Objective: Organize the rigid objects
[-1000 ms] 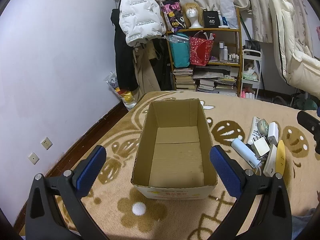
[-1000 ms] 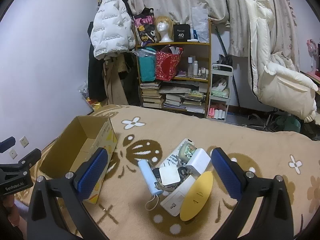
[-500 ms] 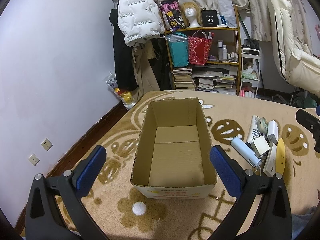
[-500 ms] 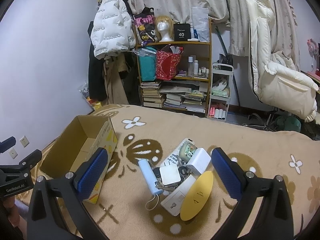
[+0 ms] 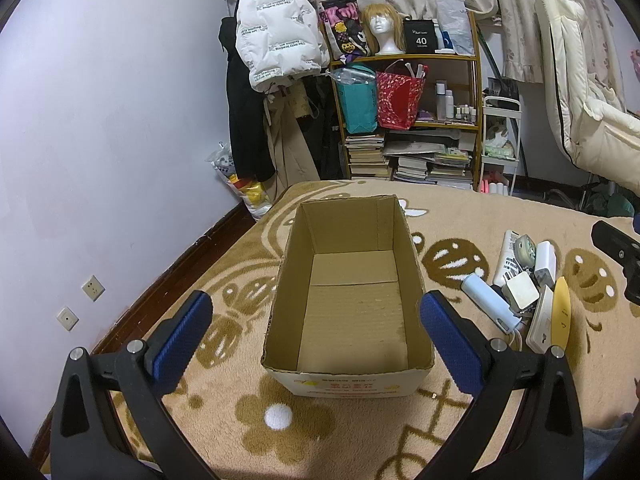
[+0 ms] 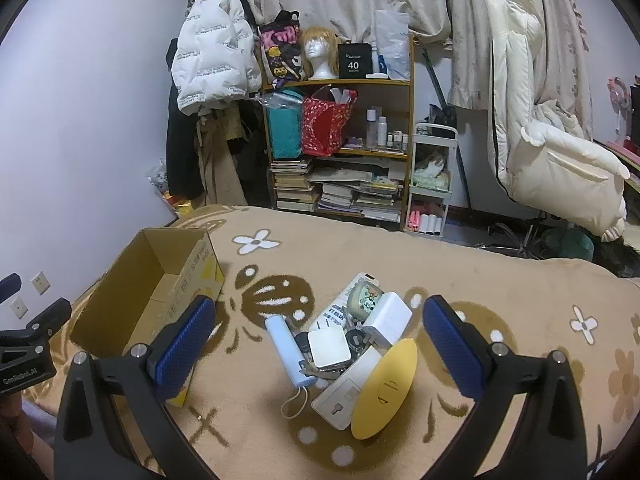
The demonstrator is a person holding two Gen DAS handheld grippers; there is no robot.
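My left hand-held gripper (image 5: 316, 322) hovers w/ fingers spread wide, holding nothing, just in front of the cardboard box (image 5: 348, 296). The box is empty and stands open on the patterned blanket (image 5: 460, 208).

Right of the box, apart from it, lies the pile of rigid things. Nearest to the box is the light blue tube (image 6: 290, 350), w/ a cord loop at its near end. Next to it is the white square charger (image 6: 330, 347), then the white adapter block (image 6: 387, 317), and nearest to me the yellow oval piece (image 6: 384, 388), which leans on a white flat panel (image 6: 344, 390). My right hand-held gripper (image 6: 320, 340) is also spread and empty, above this pile.

Risks, I think: the things overlap, so closing on one may drag a neighbour or pinch two together. The yellow oval looks thin and smooth, so it may slip out. The cord may snag on keys etc. The blanket is soft, so pressing down can tilt things. The light box may also slide if bumped.
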